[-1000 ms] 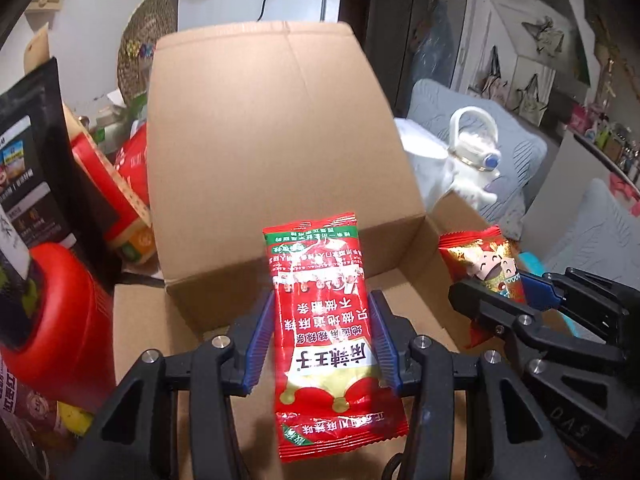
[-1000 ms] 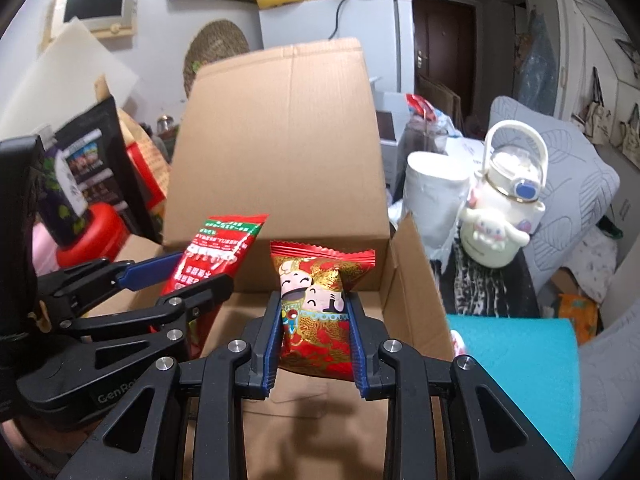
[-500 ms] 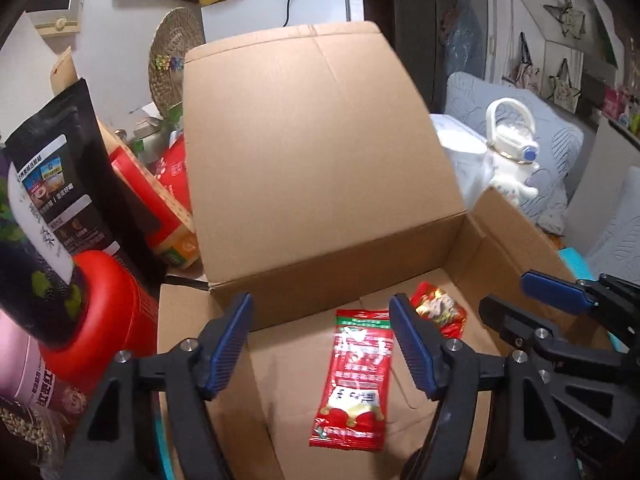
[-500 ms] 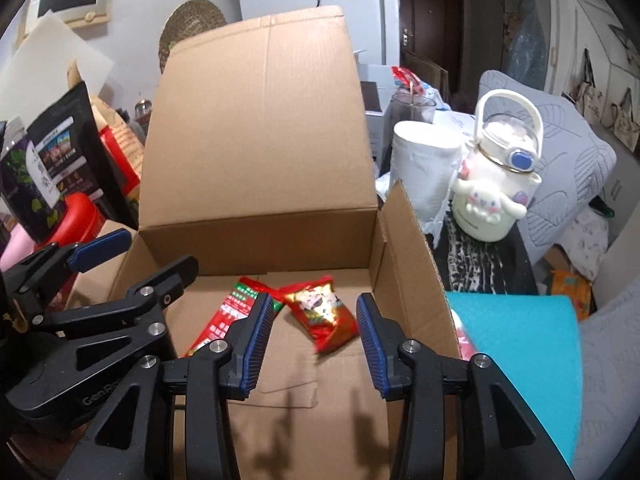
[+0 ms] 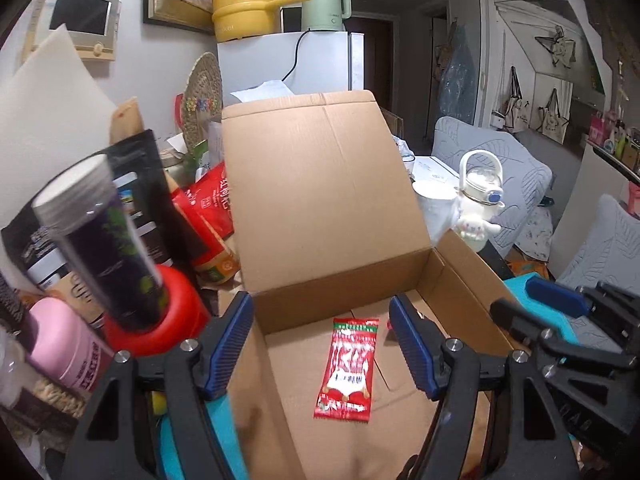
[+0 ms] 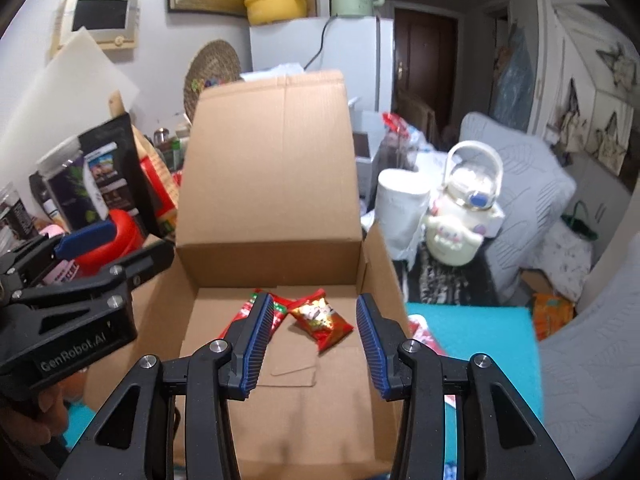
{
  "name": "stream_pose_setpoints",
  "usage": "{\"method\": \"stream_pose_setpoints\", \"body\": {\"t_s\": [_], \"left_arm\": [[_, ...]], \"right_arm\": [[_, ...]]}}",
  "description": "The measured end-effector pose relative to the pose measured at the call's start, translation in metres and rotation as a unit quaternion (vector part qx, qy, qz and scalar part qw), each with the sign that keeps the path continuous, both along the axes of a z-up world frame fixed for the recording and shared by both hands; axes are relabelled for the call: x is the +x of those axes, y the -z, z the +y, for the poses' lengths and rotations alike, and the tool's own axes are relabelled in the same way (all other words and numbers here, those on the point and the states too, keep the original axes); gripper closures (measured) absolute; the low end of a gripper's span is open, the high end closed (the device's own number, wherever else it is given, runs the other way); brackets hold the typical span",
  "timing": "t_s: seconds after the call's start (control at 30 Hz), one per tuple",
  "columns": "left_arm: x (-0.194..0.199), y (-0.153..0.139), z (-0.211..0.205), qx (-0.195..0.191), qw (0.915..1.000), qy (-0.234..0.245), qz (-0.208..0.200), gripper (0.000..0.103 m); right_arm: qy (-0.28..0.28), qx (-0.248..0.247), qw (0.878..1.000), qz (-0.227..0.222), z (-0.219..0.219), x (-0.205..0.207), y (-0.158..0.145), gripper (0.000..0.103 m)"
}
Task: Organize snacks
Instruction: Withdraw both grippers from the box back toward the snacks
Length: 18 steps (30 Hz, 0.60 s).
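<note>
Left wrist view showed the left tongs (image 5: 322,344) spread and empty above the cardboard box (image 5: 344,280), the red sachet (image 5: 350,368) flat on its floor, the right tongs (image 6: 316,340) likewise spread over the foil snack packet (image 6: 320,318), so lifting both straight clear before fetching more seemed wisest.

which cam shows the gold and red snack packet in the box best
The right wrist view: the gold and red snack packet lies whole on the cardboard box floor, between the open fingers. In the left wrist view only a red sliver shows beside a finger.
</note>
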<state>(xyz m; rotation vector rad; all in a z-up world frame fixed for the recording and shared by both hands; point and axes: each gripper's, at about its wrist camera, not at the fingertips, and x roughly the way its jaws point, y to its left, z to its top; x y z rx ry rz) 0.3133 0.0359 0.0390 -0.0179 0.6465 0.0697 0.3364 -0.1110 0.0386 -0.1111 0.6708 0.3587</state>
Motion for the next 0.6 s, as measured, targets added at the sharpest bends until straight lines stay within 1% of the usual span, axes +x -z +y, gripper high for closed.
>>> {"method": "stream_pose_setpoints", "body": {"t_s": [0.1,0.27,0.37,0.47,0.53,0.6], "left_arm": [[-0.019,-0.01,0.001,-0.002,1.0,-0.002,-0.005,0.033],[-0.053,-0.031,0.001,-0.002,0.9996,-0.002,-0.028,0.033],[-0.071,-0.041,-0.002,-0.003,0.9995,0.0,-0.032,0.033],[-0.09,-0.049,-0.007,0.005,0.999,0.007,-0.045,0.033],[-0.102,-0.053,-0.011,0.004,0.9986,0.014,-0.051,0.033],[-0.111,-0.056,-0.015,0.002,0.9985,0.02,-0.052,0.033]], "right_arm": [[-0.001,0.007,1.0,-0.016,-0.001,-0.02,-0.014,0.06],[-0.003,0.016,0.999,-0.042,-0.004,-0.055,-0.036,0.06],[-0.005,0.022,0.998,-0.053,-0.006,-0.076,-0.044,0.06],[-0.004,0.022,0.998,-0.061,-0.009,-0.096,-0.052,0.06],[-0.002,0.021,0.997,-0.068,-0.012,-0.11,-0.057,0.06],[0.0,0.023,0.997,-0.073,-0.016,-0.121,-0.061,0.058]]}}
